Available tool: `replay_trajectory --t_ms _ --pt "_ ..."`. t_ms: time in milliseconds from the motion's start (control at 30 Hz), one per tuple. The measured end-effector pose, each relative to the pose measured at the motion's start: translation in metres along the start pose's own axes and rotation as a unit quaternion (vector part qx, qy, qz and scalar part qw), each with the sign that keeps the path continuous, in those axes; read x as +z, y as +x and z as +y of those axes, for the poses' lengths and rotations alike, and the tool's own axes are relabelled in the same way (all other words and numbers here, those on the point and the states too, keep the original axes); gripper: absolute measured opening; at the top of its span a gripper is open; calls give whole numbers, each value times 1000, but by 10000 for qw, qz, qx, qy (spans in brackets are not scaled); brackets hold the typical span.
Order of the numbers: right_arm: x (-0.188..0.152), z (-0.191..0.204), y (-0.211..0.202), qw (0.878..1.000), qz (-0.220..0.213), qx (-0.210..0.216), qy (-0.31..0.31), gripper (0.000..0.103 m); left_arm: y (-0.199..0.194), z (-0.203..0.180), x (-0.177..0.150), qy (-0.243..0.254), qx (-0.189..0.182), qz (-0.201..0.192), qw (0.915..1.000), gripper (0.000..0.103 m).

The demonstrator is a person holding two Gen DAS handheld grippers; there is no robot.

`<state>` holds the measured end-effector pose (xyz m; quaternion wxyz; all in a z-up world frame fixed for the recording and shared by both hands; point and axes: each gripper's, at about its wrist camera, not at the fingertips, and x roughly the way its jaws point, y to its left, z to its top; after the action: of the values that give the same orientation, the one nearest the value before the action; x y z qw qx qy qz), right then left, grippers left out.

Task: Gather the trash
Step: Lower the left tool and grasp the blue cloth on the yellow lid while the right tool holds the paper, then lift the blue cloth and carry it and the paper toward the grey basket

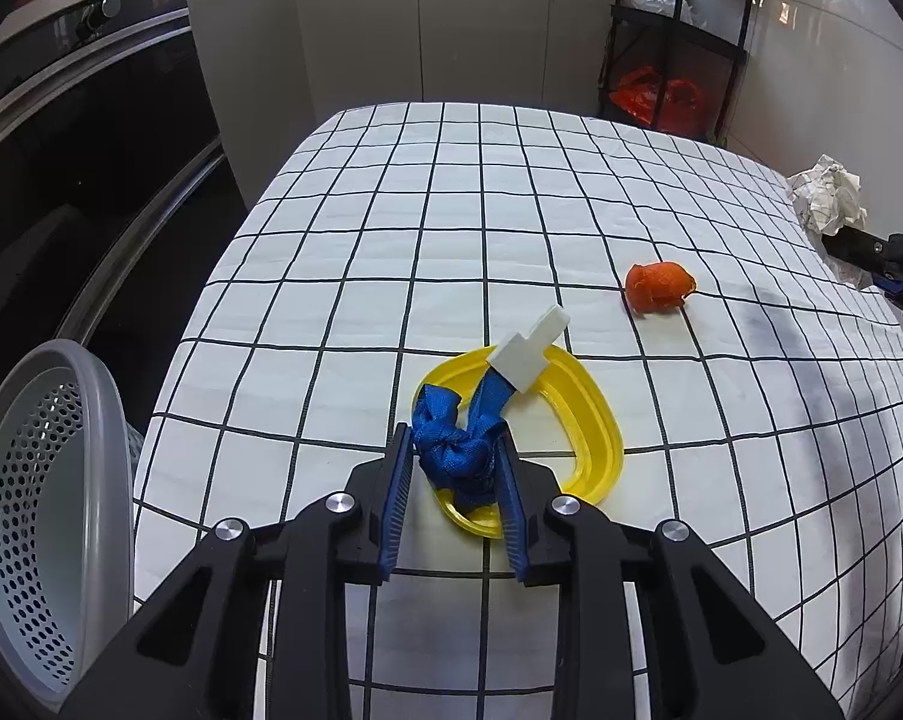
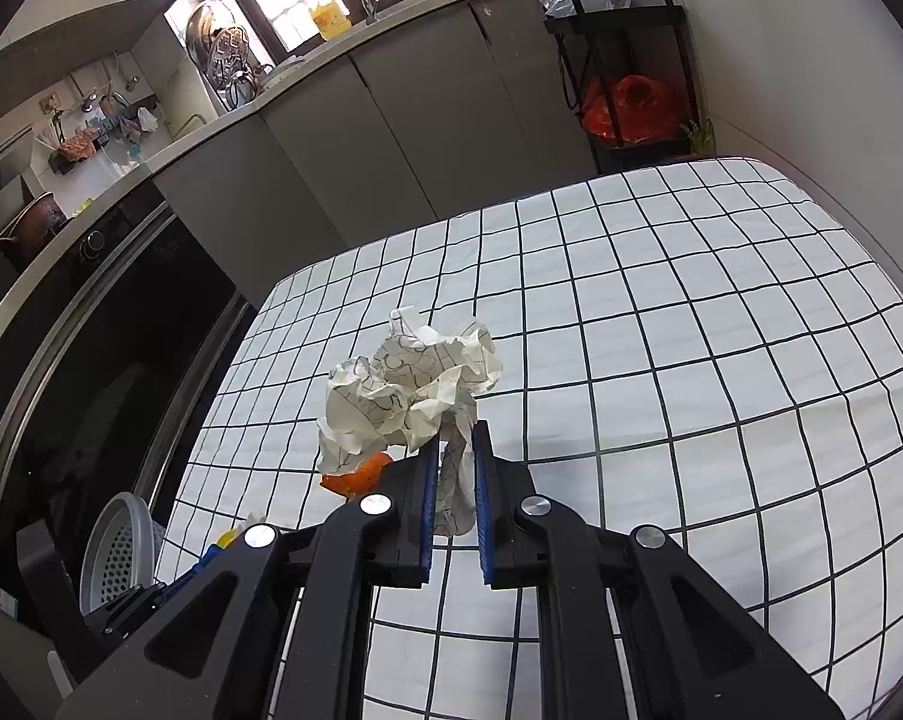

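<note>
Low in the left view, the left tool (image 1: 454, 468) stands slightly spread around a knotted blue fabric strap (image 1: 457, 444) on a yellow plastic lid (image 1: 589, 420). The right tool (image 2: 454, 474) pinches crumpled white paper (image 2: 412, 390). Farther up lies an orange scrap (image 1: 658, 287). The grey perforated basket (image 1: 49, 516), lower left, shows nothing collected.

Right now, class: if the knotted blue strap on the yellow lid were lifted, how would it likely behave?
The blue strap is woven and bunched in a knot, so it would probably flop and sag rather than hold shape. The white plastic piece at its end would likely dangle. The shallow yellow lid beneath looks light and might shift or lift with it.
</note>
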<state>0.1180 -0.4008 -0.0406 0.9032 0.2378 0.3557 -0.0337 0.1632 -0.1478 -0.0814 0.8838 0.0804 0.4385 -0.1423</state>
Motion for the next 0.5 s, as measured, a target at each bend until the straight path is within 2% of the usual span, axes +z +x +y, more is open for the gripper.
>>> replay_trajectory --t_ms 133,367,400,433,500 --pt "0 0 0 10000 -5 3 1 11 -4 -1 1 41 66 -76 9999 42" --pt "-1 0 -1 10000 -11 10 3 11 -12 -2 0 95 117 -227 9996 42" --pt "-1 0 -1 10000 -7 13 1 11 -13 -2 1 94 111 -240 9996 41" --pt "-1 0 -1 10000 -6 10 3 11 -14 -2 1 92 94 -256 9996 33" --pt "-1 0 -1 10000 -6 16 6 11 -16 -3 1 105 93 -266 9995 27"
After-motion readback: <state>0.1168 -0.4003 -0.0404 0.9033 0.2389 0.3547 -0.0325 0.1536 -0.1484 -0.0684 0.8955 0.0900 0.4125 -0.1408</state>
